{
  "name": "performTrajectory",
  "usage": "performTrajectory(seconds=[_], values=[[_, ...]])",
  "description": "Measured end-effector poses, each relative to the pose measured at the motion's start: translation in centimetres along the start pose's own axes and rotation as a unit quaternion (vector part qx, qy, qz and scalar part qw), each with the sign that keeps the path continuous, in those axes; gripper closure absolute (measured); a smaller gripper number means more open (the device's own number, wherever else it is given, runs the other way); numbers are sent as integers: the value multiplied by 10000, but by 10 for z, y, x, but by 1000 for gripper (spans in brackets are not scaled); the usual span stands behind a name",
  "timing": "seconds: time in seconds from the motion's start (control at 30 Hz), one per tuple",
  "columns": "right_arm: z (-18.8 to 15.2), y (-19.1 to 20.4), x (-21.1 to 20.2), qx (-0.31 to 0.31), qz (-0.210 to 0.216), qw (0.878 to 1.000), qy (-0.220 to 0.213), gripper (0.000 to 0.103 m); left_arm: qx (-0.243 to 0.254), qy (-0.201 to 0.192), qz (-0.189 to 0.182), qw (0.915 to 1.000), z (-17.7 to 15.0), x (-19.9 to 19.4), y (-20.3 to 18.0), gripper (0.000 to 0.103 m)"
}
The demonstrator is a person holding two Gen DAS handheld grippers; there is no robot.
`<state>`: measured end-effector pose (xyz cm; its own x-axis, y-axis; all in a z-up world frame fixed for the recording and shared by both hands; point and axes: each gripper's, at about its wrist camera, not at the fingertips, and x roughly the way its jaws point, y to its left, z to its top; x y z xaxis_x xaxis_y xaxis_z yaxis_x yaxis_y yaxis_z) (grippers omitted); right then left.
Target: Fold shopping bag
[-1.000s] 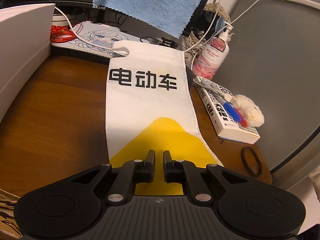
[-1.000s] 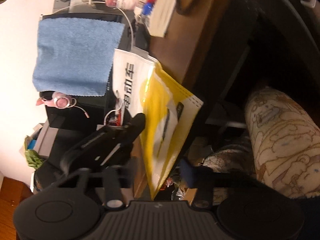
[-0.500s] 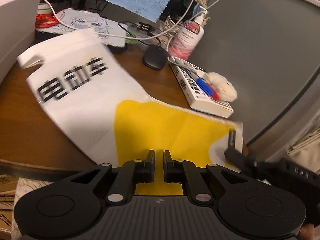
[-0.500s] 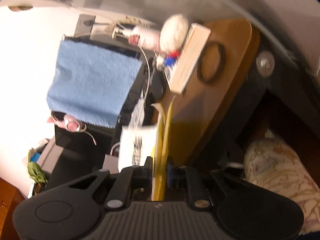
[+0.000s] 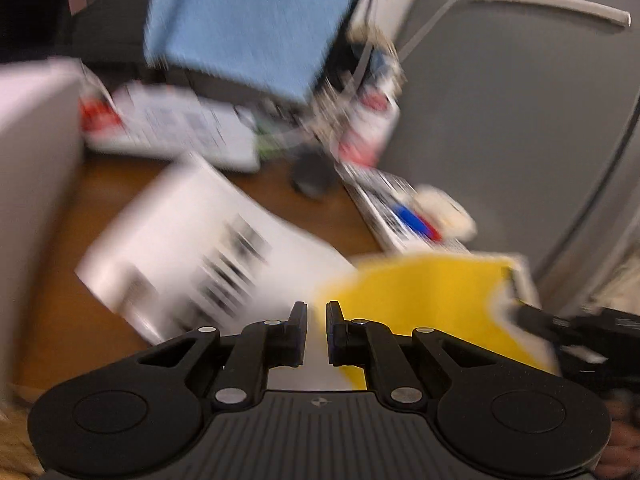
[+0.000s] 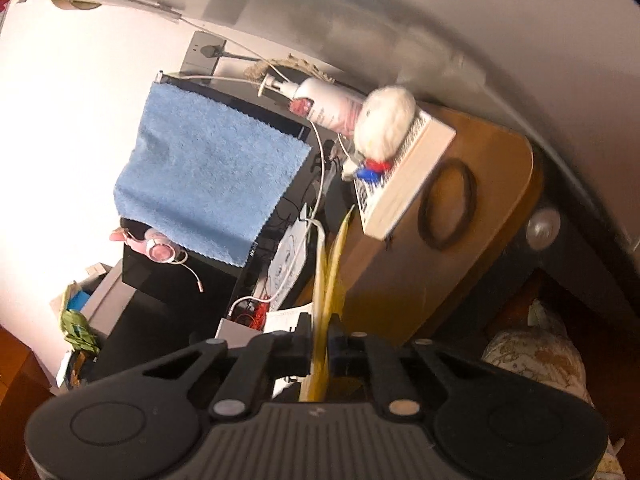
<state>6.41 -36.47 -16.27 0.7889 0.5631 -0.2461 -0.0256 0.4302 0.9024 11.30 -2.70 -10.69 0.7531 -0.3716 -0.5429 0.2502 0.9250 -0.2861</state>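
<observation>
The shopping bag (image 5: 192, 236) is white with black characters and a yellow bottom part; it hangs blurred over the wooden table (image 5: 52, 292). My left gripper (image 5: 317, 309) is shut on the bag's near edge, where white meets yellow. At the right of the left wrist view, my right gripper (image 5: 520, 314) clamps the yellow corner. In the right wrist view the bag (image 6: 332, 268) shows edge-on as thin yellow layers, and my right gripper (image 6: 319, 322) is shut on it. The bag's handles are hidden.
A book (image 5: 384, 200) with pens and a white fluffy ball (image 5: 444, 212) lies at the right. Behind stand a pump bottle (image 5: 372, 128), a dark mouse (image 5: 312, 172) and a hanging blue towel (image 5: 248, 28). A white box (image 5: 32, 184) walls the left. A black hair tie (image 6: 448, 204) lies near the table corner.
The bag has come up off the table and swung round, its white end now pointing left. My right gripper has shut on the yellow corner. Both views are moving fast.
</observation>
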Motion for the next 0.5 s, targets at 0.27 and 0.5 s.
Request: performTrajectory(seconds=[0.27, 0.5], values=[[16, 20, -18, -379, 124, 9990, 190, 96, 355, 182, 589, 9975, 18, 27, 32, 95], [23, 34, -18, -501, 246, 9984, 90, 96, 272, 476, 497, 9973, 1, 33, 37, 95]])
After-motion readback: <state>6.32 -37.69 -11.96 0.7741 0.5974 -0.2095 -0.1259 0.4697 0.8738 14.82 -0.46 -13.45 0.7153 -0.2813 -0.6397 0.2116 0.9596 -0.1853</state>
